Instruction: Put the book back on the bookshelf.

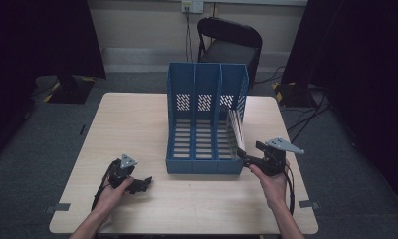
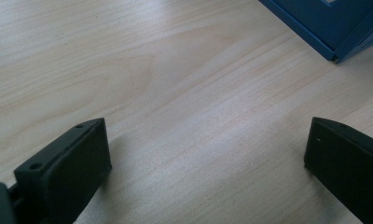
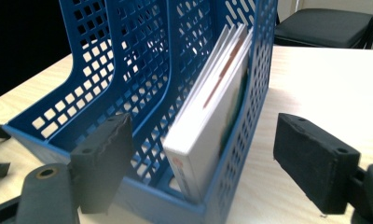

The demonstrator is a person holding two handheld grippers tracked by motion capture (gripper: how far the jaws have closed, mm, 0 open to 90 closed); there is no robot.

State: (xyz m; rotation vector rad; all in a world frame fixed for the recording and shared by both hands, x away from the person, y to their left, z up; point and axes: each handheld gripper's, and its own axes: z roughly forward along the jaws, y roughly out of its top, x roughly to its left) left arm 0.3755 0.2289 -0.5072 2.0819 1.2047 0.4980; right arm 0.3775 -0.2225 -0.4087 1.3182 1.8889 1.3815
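A blue three-slot file rack [image 1: 207, 119] stands upright in the middle of the light wooden table [image 1: 137, 114]. A white book [image 1: 235, 130] leans in its right-hand slot, spine toward the front. My right gripper [image 1: 247, 158] sits at the rack's front right corner, pointing at the book's end. In the right gripper view its jaws [image 3: 201, 140] stand wide apart, with the book [image 3: 212, 116] and the slot's outer wall [image 3: 254, 84] just ahead and untouched. My left gripper [image 1: 142, 184] rests low on the table left of the rack, open [image 2: 208, 140] over bare wood.
A black chair [image 1: 232, 42] stands behind the table's far edge. Cables run over the grey floor at the right. The rack's front corner [image 2: 324, 23] shows at the upper right of the left gripper view. Bare tabletop lies left of the rack.
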